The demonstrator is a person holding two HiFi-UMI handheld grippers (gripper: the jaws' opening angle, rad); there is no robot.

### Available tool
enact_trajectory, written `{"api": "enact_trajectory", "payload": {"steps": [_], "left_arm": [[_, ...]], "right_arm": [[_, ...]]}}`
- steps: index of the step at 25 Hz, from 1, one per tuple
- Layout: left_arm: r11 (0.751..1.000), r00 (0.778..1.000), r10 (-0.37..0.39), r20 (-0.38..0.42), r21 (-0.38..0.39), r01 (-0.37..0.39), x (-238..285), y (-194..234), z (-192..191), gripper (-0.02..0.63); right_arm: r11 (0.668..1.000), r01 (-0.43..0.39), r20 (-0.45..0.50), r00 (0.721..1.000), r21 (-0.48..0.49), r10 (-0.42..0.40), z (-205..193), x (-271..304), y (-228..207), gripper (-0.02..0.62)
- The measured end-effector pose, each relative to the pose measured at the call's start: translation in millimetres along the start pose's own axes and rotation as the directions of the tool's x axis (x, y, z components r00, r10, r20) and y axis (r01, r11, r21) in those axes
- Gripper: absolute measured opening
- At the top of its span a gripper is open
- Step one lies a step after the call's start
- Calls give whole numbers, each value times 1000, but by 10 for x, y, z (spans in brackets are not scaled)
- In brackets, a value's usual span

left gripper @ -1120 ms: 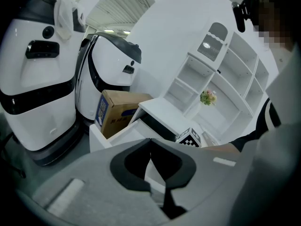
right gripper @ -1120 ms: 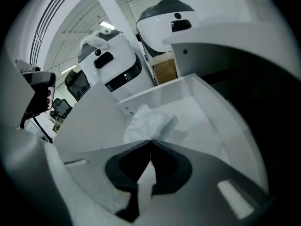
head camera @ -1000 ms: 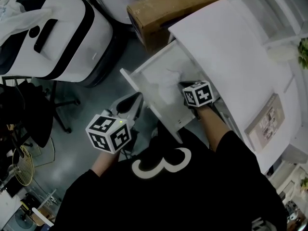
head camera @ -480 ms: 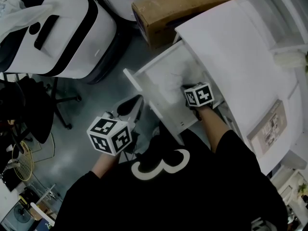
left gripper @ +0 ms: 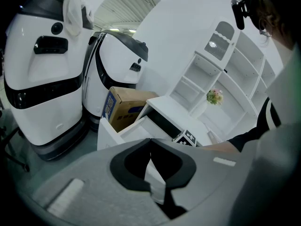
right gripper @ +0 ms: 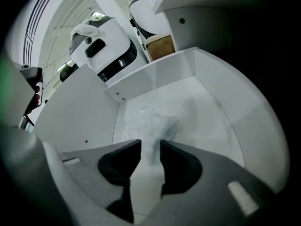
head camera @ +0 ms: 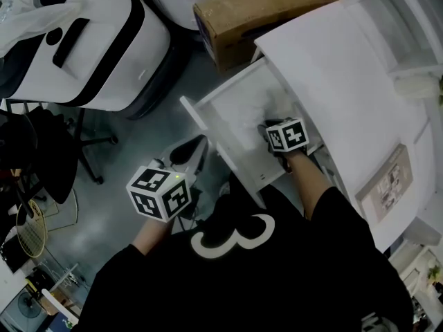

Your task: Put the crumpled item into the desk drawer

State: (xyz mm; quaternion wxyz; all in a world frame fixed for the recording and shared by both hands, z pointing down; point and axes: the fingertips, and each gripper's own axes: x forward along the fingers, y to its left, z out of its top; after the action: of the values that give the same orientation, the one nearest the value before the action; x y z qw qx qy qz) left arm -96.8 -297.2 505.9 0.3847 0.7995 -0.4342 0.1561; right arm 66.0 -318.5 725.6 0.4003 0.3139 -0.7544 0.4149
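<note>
Now your right gripper (right gripper: 150,145) has just opened, the crumpled plastic (right gripper: 155,124) lying loose between its jaws in the drawer (right gripper: 207,112). Withdraw, then close it.

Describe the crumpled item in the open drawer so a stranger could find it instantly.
Find the white desk, then its pulled-out white drawer beside the brown cardboard box. On the drawer's bare floor, near one corner, lies a crumpled wad of translucent whitish film. It is the only loose, wrinkled thing against smooth flat panels.

Two hand-held grippers (left gripper: 150,144) (right gripper: 150,149), one crumpled item (right gripper: 153,124), one drawer (right gripper: 155,76), one cardboard box (head camera: 263,9).
</note>
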Motion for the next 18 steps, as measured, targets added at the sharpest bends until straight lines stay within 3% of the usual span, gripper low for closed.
{"api": "enact_trajectory", "payload": {"steps": [6, 10, 13, 18], "left_arm": [[1000, 1000, -16, 10, 17, 16, -53, -97, -17, 9], [999, 999, -38, 23, 29, 38, -113, -206, -34, 9], [998, 998, -58, 36, 39, 57, -191, -317, -45, 9], [992, 994, -98, 41, 87, 94, -348, -546, -100, 9]], "right_arm": [[1000, 26, 59, 998, 15, -27, 54, -209, 14, 194], [999, 8, 137, 990, 37, -13, 102, -489, 144, 195], [998, -28, 220, 975, 57, 14, 160, -787, 304, 195], [997, -83, 352, 933, 5, 76, 249, -1385, 696, 195]]}}
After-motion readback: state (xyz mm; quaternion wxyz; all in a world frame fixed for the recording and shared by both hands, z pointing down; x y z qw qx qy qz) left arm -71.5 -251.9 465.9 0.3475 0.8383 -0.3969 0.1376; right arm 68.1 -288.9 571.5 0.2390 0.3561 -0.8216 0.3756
